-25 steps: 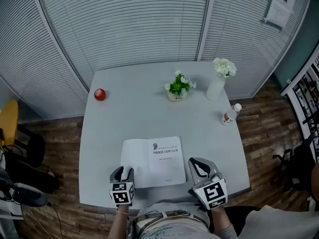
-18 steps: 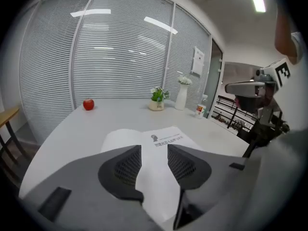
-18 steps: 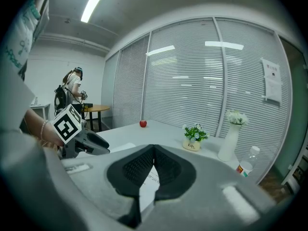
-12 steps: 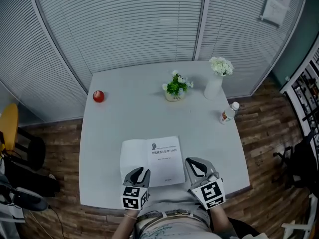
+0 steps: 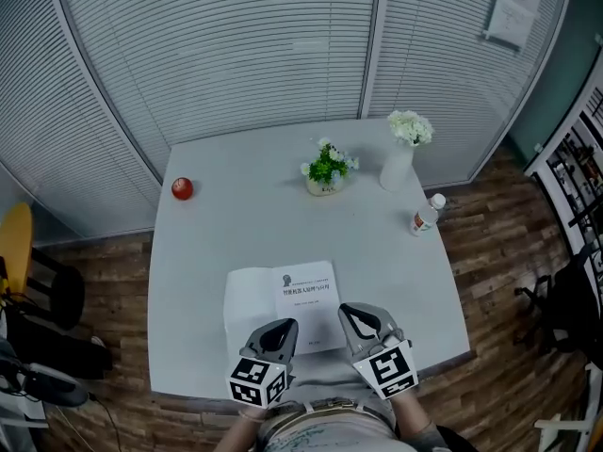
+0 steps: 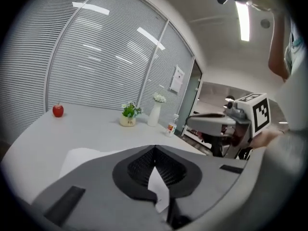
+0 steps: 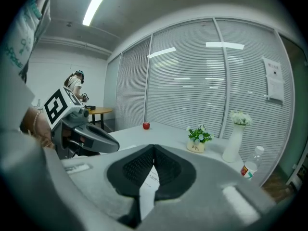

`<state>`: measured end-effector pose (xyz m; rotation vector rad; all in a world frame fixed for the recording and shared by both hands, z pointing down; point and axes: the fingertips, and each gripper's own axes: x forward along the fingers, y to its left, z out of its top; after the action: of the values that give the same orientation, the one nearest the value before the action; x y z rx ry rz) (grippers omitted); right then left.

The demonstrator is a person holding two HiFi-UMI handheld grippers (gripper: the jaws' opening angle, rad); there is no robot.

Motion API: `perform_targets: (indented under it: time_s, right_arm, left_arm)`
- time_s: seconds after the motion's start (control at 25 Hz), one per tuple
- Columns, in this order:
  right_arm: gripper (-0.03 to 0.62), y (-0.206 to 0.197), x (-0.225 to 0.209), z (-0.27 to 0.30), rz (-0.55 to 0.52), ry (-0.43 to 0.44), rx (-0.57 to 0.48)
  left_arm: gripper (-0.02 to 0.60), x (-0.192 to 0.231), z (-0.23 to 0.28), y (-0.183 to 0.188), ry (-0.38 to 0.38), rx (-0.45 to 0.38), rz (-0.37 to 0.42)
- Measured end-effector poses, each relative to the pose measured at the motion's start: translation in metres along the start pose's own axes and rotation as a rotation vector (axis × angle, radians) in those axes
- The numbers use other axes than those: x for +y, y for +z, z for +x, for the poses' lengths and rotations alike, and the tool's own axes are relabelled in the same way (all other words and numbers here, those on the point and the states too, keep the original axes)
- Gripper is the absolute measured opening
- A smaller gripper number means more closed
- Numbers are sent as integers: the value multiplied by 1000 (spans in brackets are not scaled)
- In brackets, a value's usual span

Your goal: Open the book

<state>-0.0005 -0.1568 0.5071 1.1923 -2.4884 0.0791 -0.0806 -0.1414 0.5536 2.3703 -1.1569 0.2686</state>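
The book (image 5: 283,304) lies open and flat near the front edge of the white table (image 5: 217,243), with a blank left page and a printed title page on the right. My left gripper (image 5: 280,329) hovers over the book's lower edge, its jaws closed tip to tip with nothing held. My right gripper (image 5: 353,314) hangs beside it over the book's lower right corner, also shut and empty. In the left gripper view, the left gripper (image 6: 155,148) has the white page (image 6: 79,158) ahead of it and the right gripper (image 6: 192,121) to its right.
A red apple (image 5: 182,188) sits at the table's left. A small potted plant (image 5: 325,172), a white vase of flowers (image 5: 399,153) and a plastic bottle (image 5: 425,215) stand at the back right. Blinds on a glass wall rise behind the table.
My left gripper has moved right and up, from beside the book's left corner to over its lower edge, and its jaws have closed. The right gripper has barely shifted.
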Motion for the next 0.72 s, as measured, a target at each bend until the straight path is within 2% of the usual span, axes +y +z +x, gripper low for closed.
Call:
perform_targets:
  time_s: [0.28, 0.48, 0.72]
  right_arm:
    - [2, 23, 9, 0, -8, 17, -90]
    - [2, 51, 14, -5, 3, 27, -158]
    - [2, 76, 14, -11, 12, 26, -213]
  left_arm:
    - [-2, -26, -3, 41, -49, -119, 37]
    - [-2, -39, -10, 70, -50, -196, 96]
    - [-2, -50, -15, 100, -55, -276, 129]
